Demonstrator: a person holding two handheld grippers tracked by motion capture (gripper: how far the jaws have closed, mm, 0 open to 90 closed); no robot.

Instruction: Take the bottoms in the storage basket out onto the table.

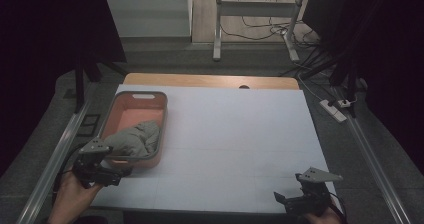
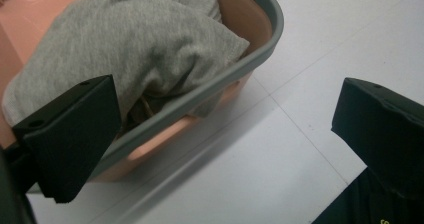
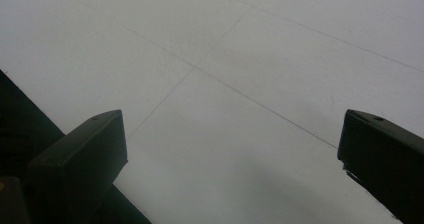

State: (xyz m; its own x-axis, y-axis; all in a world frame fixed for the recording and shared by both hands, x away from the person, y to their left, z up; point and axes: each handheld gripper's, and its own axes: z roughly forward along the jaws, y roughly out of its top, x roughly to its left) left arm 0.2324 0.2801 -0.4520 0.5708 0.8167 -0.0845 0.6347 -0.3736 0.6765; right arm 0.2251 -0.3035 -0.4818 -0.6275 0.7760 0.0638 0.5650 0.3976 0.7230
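White table [image 1: 225, 134] spans the high view. Pink bin [image 1: 145, 100] w/ grey rim sits at its left side, near the front edge. Grey cloth [image 1: 135, 139] lies bunched in the bin's near end, one fold draped over the rim. Left gripper [image 1: 100, 171] hangs just in front of the bin's near wall, jaws spread wide, holding nothing; in the left gripper view the cloth [image 2: 135, 44] is just ahead of its jaws. Right gripper [image 1: 300, 200] at front right, well apart from the cloth, jaws wide, over bare table.
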